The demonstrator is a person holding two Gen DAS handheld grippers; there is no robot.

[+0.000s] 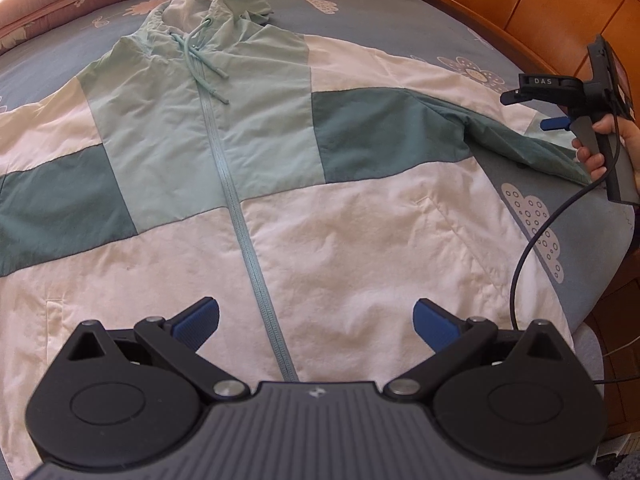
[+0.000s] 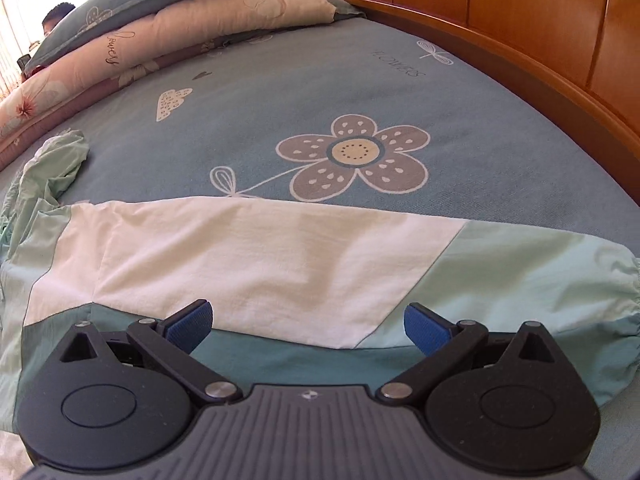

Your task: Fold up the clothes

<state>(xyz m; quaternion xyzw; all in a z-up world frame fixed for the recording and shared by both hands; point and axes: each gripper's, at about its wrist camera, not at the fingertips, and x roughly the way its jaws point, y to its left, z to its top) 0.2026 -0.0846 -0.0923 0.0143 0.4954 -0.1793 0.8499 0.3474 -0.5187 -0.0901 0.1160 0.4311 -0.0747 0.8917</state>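
A hooded jacket (image 1: pixel 280 168) in white, mint and teal panels lies flat and zipped, front up, on the bed, its hood (image 1: pixel 224 4) at the far end. My left gripper (image 1: pixel 316 326) hovers open over the lower hem by the zipper (image 1: pixel 256 264), holding nothing. The right gripper (image 1: pixel 532 110) appears at the right edge of the left wrist view, in a hand above the jacket's right sleeve. In the right wrist view that sleeve (image 2: pixel 280 256) stretches out flat to its mint cuff (image 2: pixel 616 280), and my right gripper (image 2: pixel 308 324) stands open over it, empty.
The blue bedsheet (image 2: pixel 320 92) carries flower and cloud prints. Pillows and a folded floral quilt (image 2: pixel 160 32) are stacked at the far left. A wooden headboard (image 2: pixel 520 8) curves along the right side. A black cable (image 1: pixel 532 248) hangs from the right gripper.
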